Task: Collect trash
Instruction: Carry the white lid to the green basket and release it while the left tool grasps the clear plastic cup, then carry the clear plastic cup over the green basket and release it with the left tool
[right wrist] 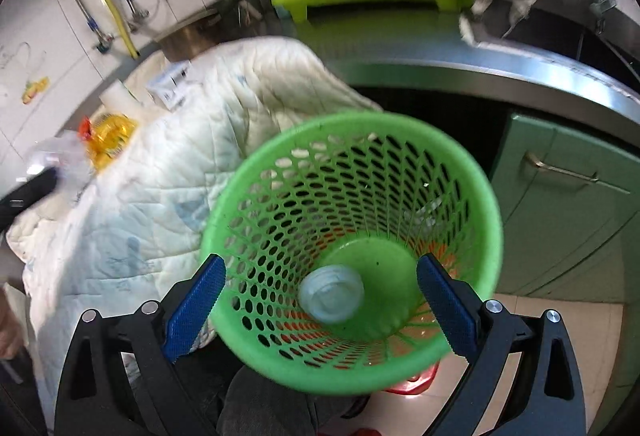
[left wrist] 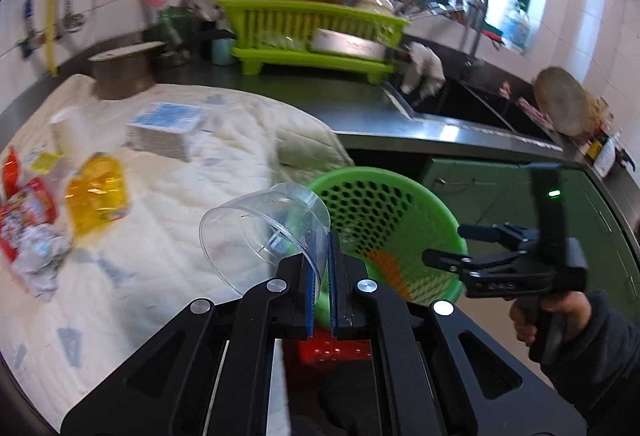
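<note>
My left gripper (left wrist: 324, 268) is shut on the rim of a clear plastic cup (left wrist: 260, 232) and holds it above the white quilted cloth (left wrist: 168, 204), just left of the green mesh basket (left wrist: 384, 212). My right gripper (right wrist: 320, 300) is open above the basket (right wrist: 472, 180); it also shows in the left wrist view (left wrist: 444, 248). A clear plastic bottle (right wrist: 332, 298) lies in the basket's bottom. On the cloth lie a yellow wrapper (left wrist: 96, 192), a red snack bag (left wrist: 28, 212), crumpled paper (left wrist: 40, 256), a white cup (left wrist: 70, 132) and a blue-white pack (left wrist: 168, 124).
A lime dish rack (left wrist: 312, 32) with pots stands at the back of the steel counter (left wrist: 360, 108). The sink (left wrist: 472, 104) with a rag is to the right. Green cabinet doors (right wrist: 568, 204) are below the counter. A red stool (left wrist: 328, 350) is under the basket.
</note>
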The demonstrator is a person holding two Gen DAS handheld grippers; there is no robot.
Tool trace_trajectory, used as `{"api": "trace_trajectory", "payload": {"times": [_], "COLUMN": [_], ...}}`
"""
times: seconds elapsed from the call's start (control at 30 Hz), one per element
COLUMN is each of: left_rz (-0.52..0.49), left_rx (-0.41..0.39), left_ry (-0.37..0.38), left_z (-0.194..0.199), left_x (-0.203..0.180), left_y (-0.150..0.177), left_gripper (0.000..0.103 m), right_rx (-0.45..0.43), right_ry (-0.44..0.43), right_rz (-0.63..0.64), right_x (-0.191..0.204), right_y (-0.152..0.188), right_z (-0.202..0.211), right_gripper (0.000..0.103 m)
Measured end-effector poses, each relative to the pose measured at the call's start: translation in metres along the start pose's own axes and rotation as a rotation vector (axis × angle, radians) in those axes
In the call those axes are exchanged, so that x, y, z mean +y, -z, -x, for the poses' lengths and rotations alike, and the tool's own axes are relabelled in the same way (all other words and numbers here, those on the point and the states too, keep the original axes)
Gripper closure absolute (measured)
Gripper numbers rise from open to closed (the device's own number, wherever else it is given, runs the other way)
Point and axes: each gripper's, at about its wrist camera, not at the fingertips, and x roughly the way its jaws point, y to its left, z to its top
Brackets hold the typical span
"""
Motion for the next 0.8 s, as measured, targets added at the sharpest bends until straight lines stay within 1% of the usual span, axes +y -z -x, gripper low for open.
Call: {"api": "trace_trajectory", "payload": {"times": [0.13, 0.27, 0.4, 0.47, 0.53, 0.57, 0.63, 0.7, 0.8], "left_rz": [-0.016, -0.036, -0.039, -0.035, -0.022, -0.02, -0.019, -0.025, -0.028], "left_rx": [0.07, 0.124, 0.181, 0.203, 0.222, 0.219, 0.226, 0.228, 0.217], "left_ry": [0.055, 0.085, 0.105, 0.117, 0.12, 0.112, 0.122, 0.115, 0.106], "left_z": [-0.037, -0.067, -0.092, -0.101, -0.109, -0.111, -0.112, -0.112, -0.106], "left_x": [-0.024, -0.046, -0.062, -0.065, -0.066, -0.067, -0.068, -0.07, -0.069], "left_y": [-0.002, 0.001, 0.007, 0.01, 0.011, 0.011, 0.013, 0.013, 0.011], "left_gripper": [0.098, 0.098, 0.095, 0.09, 0.059, 0.058, 0.058, 0.054, 0.05], "right_rx": [-0.052, -0.095, -0.125, -0.137, -0.145, -0.148, -0.15, -0.15, -0.148], "right_ry": [-0.011, -0.011, -0.002, 0.002, 0.003, 0.003, -0.001, -0.003, -0.006], "right_rz": [-0.013, -0.04, -0.054, -0.063, -0.071, -0.075, -0.079, -0.082, -0.076], "right_x": [-0.009, -0.021, -0.03, -0.036, -0.04, -0.042, -0.044, -0.045, -0.043], "right_y": [0.005, 0.01, 0.012, 0.012, 0.014, 0.015, 0.015, 0.015, 0.014], "right_z": [0.03, 0.054, 0.068, 0.074, 0.079, 0.081, 0.081, 0.079, 0.078], "right_gripper": [0.01, 0.009, 0.009, 0.009, 0.009, 0.009, 0.009, 0.009, 0.009]}}
